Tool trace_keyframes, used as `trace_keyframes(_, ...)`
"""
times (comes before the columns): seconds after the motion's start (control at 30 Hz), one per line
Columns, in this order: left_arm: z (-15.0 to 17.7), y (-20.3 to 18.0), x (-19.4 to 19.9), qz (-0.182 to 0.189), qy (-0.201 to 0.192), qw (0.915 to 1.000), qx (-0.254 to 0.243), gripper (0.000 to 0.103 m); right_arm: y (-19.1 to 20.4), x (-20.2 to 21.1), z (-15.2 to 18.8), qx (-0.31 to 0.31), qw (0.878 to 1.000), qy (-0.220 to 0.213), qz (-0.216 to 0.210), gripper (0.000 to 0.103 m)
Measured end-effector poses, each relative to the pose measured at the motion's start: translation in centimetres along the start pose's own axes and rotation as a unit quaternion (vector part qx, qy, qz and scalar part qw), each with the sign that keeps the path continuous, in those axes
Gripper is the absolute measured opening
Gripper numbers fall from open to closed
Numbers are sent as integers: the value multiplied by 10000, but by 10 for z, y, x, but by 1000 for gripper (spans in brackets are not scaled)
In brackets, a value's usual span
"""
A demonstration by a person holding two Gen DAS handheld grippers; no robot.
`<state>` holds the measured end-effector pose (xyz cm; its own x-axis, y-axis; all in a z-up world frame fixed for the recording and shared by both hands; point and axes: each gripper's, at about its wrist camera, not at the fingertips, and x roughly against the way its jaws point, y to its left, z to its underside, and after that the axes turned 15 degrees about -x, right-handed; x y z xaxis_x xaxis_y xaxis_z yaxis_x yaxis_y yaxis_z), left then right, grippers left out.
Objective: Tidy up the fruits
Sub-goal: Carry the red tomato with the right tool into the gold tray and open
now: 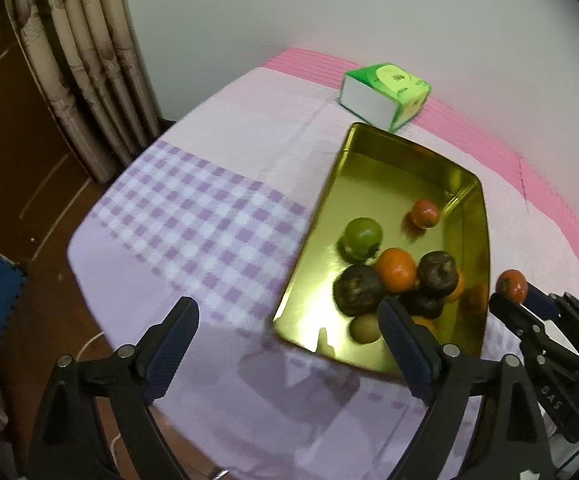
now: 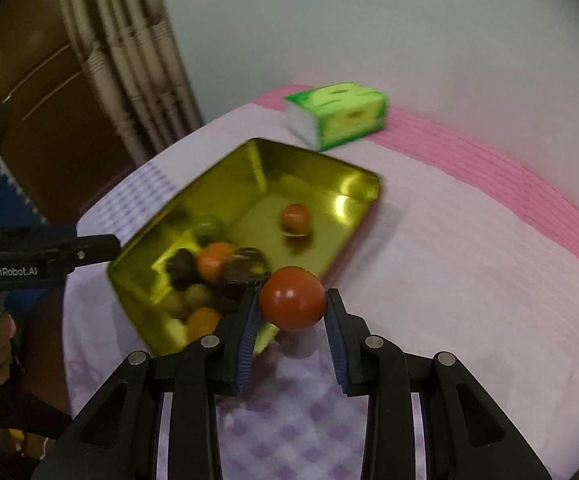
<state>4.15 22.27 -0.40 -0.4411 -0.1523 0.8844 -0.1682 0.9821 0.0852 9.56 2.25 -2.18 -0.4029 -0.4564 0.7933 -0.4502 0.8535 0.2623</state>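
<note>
Right gripper [image 2: 292, 304] clamped on tomato [image 2: 292, 298] beside tray [image 2: 359, 184]; left gripper [image 1: 289, 330] wide, empty. Risk: round fruit slipping from pads, rolling off table [image 2: 449, 264].

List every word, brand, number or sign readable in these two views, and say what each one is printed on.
"GenRobot.AI": white lettering on the black body of the left gripper, seen in the right wrist view.
"BAS": partial vertical letters on the right gripper body, seen in the left wrist view; the rest is cut off.
Green tissue pack: printed marks on top, too small and blurred to read.
Gold tray: no text visible.
</note>
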Motion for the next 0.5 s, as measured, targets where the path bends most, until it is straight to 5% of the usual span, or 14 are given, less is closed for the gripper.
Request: trace_keyframes(0.5,11,0,15,123,-150,9993,-315,91,34,-39,8,263,9990,353,127,34)
